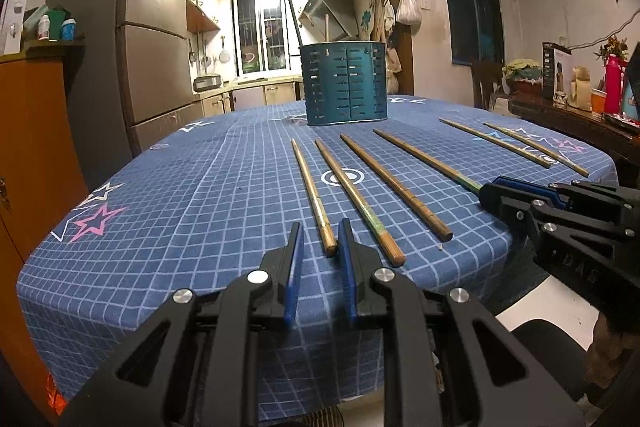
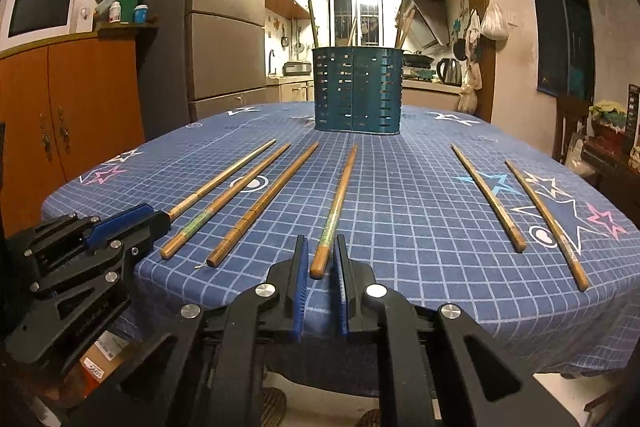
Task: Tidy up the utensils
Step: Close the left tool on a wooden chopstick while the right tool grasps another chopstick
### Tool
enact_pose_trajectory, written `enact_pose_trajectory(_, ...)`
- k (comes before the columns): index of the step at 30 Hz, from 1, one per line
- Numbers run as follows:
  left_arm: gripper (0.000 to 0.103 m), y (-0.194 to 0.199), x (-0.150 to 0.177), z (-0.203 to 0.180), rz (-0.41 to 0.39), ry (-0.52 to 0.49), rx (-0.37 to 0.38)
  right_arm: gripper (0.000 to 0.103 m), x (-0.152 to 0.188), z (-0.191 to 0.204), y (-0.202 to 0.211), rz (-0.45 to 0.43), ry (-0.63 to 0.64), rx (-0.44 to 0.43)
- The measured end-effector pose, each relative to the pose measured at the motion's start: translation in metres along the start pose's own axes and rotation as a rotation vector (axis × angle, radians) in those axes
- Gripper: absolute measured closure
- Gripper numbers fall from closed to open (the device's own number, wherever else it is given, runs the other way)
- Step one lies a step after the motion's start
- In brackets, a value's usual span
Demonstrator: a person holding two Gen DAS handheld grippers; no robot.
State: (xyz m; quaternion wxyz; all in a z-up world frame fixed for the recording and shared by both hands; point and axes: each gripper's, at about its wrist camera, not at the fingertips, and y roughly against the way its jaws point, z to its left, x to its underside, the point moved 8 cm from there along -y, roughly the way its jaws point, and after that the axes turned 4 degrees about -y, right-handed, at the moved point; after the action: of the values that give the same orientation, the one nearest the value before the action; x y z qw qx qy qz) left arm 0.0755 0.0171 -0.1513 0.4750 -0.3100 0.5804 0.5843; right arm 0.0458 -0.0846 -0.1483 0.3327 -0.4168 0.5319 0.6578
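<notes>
Several wooden chopsticks lie side by side on the blue checked tablecloth (image 1: 192,195), pointing at a teal slotted utensil holder (image 1: 346,87) (image 2: 356,91) that stands at the far middle with a few sticks in it. My left gripper (image 1: 320,227) (image 2: 162,217) straddles the near end of the leftmost chopstick (image 1: 312,187). Its jaws stand narrow, with a gap beside the stick. My right gripper (image 2: 320,239) (image 1: 486,189) straddles the near end of the fourth chopstick (image 2: 340,195), with slim gaps either side. Two more chopsticks (image 2: 488,195) lie apart at the right.
A fridge (image 2: 224,47) and an orange cabinet (image 2: 72,99) with a microwave (image 2: 44,11) stand left of the table. A dark side table (image 1: 580,115) with bottles and boxes is on the right. The table's near edge runs just under both grippers.
</notes>
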Motion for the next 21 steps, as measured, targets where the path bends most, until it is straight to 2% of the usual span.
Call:
enact_pose_trajectory(3,0.097,0.000,-0.002,0.000,0.007,-0.001,0.013,0.093,-0.001,-0.002,0.000,0.010,-0.007,-0.003)
enact_pose_trajectory(13,0.098,0.010,-0.010,0.010,0.036,0.022,0.020,0.095,-0.013,-0.025,0.011,0.030,-0.086,-0.001)
enact_pose_trajectory(18,0.098,0.027,-0.033,0.024,0.013,0.029,-0.012,0.095,-0.035,-0.037,0.036,-0.014,-0.096,-0.008)
enact_pose_trajectory(21,0.098,0.037,-0.051,0.039,-0.004,0.069,-0.024,0.095,-0.051,-0.042,0.051,-0.049,-0.093,-0.011)
